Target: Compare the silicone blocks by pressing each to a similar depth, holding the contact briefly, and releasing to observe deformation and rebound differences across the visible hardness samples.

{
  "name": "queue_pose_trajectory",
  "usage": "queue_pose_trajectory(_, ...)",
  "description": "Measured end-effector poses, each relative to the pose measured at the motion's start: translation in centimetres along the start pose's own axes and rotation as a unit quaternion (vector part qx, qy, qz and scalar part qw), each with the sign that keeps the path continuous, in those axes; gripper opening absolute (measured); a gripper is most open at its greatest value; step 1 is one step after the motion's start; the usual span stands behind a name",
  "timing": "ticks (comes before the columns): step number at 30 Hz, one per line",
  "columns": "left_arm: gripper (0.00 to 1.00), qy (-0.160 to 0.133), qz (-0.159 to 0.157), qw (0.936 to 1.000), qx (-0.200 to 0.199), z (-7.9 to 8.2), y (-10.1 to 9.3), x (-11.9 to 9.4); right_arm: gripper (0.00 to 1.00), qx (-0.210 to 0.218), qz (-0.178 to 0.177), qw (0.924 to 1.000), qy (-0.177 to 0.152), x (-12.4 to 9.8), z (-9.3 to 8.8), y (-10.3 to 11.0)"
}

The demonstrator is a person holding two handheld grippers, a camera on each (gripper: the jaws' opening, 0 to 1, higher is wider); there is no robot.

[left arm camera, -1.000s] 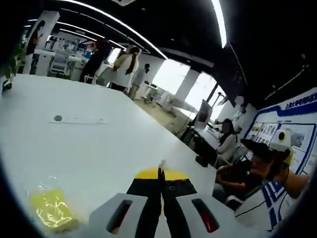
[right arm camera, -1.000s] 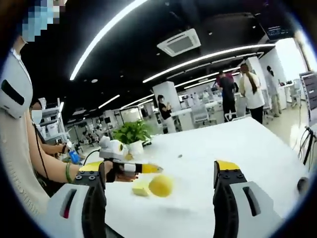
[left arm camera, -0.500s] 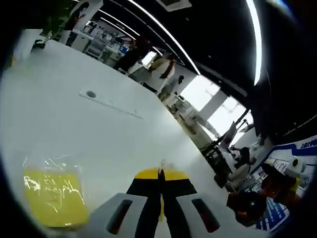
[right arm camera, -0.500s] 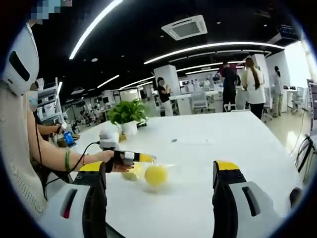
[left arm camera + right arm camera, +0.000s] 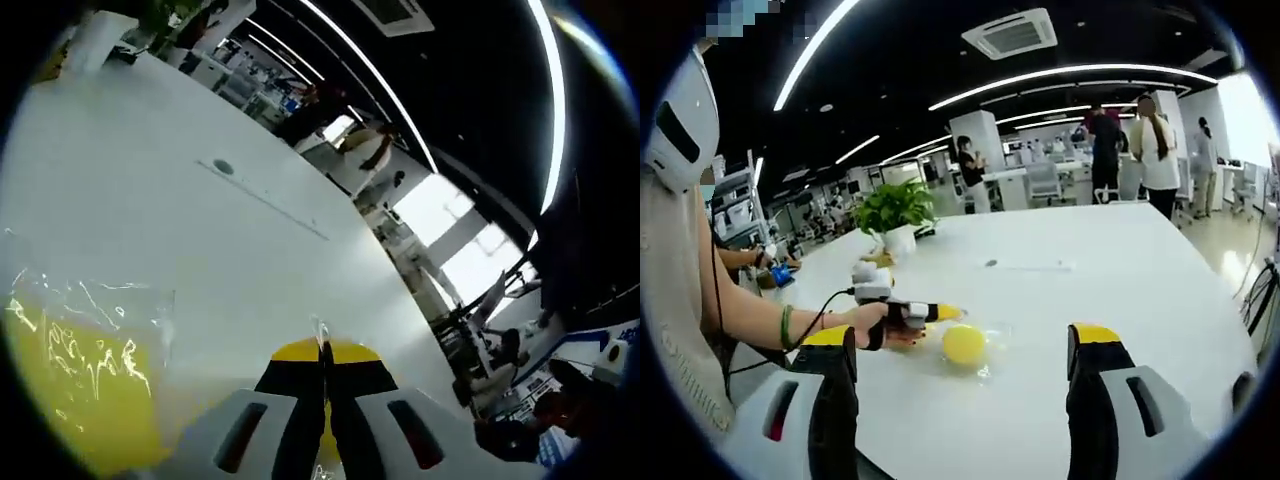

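Lying just left of the pressed-together left tool [image 5: 322,352], the bagged yellow block [image 5: 80,395] rests untouched.

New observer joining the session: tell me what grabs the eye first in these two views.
In the right gripper view, a bright yellow round silicone block in clear wrapping sits on the white table, with the left gripper close beside it at its upper left, held in a person's hand. In the left gripper view, a large yellow wrapped block glares at lower left, just left of the shut yellow-tipped jaws. The right gripper frames the scene, wide open.
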State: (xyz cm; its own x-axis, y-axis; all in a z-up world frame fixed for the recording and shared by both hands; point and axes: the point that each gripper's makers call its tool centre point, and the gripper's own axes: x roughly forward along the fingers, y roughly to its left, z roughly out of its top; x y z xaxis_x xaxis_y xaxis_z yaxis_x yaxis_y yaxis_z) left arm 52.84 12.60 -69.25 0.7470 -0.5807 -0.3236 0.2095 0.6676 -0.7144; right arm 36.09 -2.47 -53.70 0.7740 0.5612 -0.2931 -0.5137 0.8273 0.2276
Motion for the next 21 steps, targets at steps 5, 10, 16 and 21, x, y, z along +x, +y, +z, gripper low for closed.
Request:
queue_pose_trajectory(5,0.00,0.010,0.035,0.9993,-0.007,-1.3,1.2,1.4,0.80,0.002,-0.006,1.0000,0.003,0.0,-0.2,-0.8)
queue_pose_trajectory(10,0.00,0.029,0.055,0.9981,0.000,-2.6,2.4,1.6,0.79,0.005,-0.006,1.0000,0.003,0.0,-0.3,-0.8)
queue_pose_trajectory(16,0.00,0.039,0.053,0.9975,0.028,-2.5,2.4,1.7,0.79,0.006,-0.002,1.0000,0.007,-0.1,-0.8,-0.5)
queue_pose_trajectory(21,0.00,0.044,0.053,0.9964,0.048,-2.6,2.3,1.8,0.78,0.005,-0.003,0.9999,0.009,-0.4,-1.1,-0.4)
